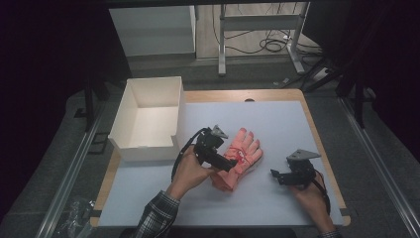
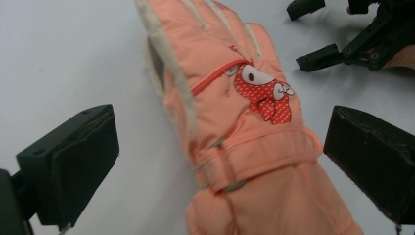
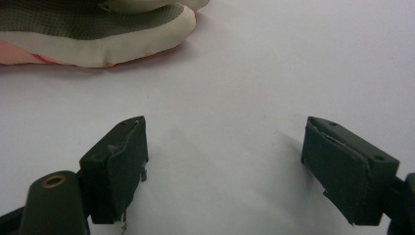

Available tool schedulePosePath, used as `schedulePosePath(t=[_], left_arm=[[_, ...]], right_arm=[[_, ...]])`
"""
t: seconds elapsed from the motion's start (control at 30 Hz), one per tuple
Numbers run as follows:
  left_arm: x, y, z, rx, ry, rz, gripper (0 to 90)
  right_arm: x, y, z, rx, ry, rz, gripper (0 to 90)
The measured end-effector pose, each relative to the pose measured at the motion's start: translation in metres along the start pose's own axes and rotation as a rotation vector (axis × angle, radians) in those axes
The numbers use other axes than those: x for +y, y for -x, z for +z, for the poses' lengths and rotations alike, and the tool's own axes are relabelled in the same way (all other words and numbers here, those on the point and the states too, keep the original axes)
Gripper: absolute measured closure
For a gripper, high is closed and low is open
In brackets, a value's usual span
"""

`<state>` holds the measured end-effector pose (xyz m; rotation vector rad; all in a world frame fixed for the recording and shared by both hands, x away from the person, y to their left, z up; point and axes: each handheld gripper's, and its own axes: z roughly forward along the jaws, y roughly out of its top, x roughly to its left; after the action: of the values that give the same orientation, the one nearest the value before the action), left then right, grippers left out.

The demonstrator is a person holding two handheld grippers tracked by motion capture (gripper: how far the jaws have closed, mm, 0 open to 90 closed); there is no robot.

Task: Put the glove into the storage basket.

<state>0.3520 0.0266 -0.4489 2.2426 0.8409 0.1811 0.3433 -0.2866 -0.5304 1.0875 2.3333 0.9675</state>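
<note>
An orange ski glove (image 1: 238,157) lies flat at the centre of the white surface (image 1: 277,124). My left gripper (image 2: 220,161) hovers over its cuff, jaws wide apart, holding nothing. My right gripper (image 1: 275,175) rests at three o'clock, open and empty.

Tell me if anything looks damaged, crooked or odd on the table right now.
Nothing stands out. The padded orange glove with a red cartoon patch lies flat and intact on the white table mat, and the open white cardboard box sits upright at the mat's left edge.
</note>
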Motion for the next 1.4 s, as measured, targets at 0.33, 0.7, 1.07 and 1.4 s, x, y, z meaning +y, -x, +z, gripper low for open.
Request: schedulePosePath(t=[0.33, 0.7, 1.07, 1.4], left_arm=[[-0.003, 0.016, 0.033, 0.026, -0.07, -0.009, 0.0], [-0.015, 0.027, 0.05, 0.025, -0.166, 0.042, 0.0], [-0.03, 0.022, 0.072, 0.052, -0.253, 0.034, 3.1], [-0.019, 0.036, 0.067, 0.059, -0.343, 0.127, 31.9]], right_arm=[[0.0, 0.0, 0.0, -0.001, 0.002, 0.001, 17.7], [0.0, 0.0, 0.0, -0.001, 0.002, 0.003, 17.7], [0.0, 0.0, 0.0, -0.001, 0.002, 0.001, 17.7], [0.0, 0.0, 0.0, -0.001, 0.001, 0.001, 17.7]])
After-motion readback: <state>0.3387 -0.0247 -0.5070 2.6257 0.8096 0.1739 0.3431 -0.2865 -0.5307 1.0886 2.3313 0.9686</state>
